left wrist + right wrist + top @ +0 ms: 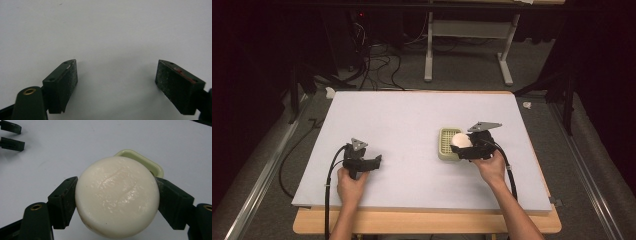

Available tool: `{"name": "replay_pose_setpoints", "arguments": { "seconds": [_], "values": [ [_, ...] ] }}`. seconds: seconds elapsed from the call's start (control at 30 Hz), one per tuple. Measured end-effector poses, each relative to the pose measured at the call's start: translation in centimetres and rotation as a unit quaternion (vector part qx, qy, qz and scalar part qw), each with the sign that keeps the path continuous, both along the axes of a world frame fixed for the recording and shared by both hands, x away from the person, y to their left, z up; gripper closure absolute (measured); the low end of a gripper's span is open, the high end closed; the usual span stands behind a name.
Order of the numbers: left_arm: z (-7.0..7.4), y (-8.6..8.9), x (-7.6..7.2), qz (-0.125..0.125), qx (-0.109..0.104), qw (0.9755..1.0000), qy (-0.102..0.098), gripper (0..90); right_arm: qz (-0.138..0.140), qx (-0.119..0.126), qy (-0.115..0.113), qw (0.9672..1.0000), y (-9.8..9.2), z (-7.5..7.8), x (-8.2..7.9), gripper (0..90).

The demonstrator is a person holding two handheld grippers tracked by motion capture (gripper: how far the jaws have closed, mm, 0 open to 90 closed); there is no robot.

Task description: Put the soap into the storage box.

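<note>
A round cream-white soap bar (117,196) sits clamped between the two jaws of my right gripper (116,200), which is shut on it. In the high view the soap (460,140) and the right gripper (464,146) hang over a pale green soap dish (446,145) right of the table's middle; the dish's rim (140,157) peeks out behind the soap. My left gripper (378,161) rests low over the white mat at the front left. Its jaws stand wide apart, the left gripper (116,80) open over bare mat.
A white mat (402,115) covers a wooden table (427,222). The other gripper's jaws (11,136) show far off in the right gripper view. Cables (328,190) trail from both grippers toward the front edge. Table legs and wires stand on the floor behind.
</note>
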State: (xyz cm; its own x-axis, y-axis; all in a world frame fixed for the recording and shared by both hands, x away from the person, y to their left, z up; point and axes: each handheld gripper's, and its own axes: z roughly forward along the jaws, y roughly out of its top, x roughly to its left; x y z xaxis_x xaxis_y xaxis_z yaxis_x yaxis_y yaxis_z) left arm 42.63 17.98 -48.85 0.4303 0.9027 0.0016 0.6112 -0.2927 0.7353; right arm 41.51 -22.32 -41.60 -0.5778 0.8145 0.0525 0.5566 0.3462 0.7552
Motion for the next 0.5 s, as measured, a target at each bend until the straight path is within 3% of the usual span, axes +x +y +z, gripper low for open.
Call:
{"name": "replay_pose_setpoints", "arguments": {
  "seconds": [0.3,0.4,0.5],
  "values": [
    [0.0,0.0,0.0,0.000,0.000,1.0000,0.000,18.5,0.001,-0.001,0.008,1.0000,0.7,-0.1,0.8,24.6],
    [0.0,0.0,0.0,0.000,0.000,1.0000,0.000,18.5,0.001,-0.016,0.004,0.9999,1.1,-0.2,1.0,24.6],
    [0.0,0.0,0.0,0.000,0.000,1.0000,0.000,18.5,0.002,-0.016,0.006,0.9999,1.4,-0.3,1.1,24.6]
  ]
}}
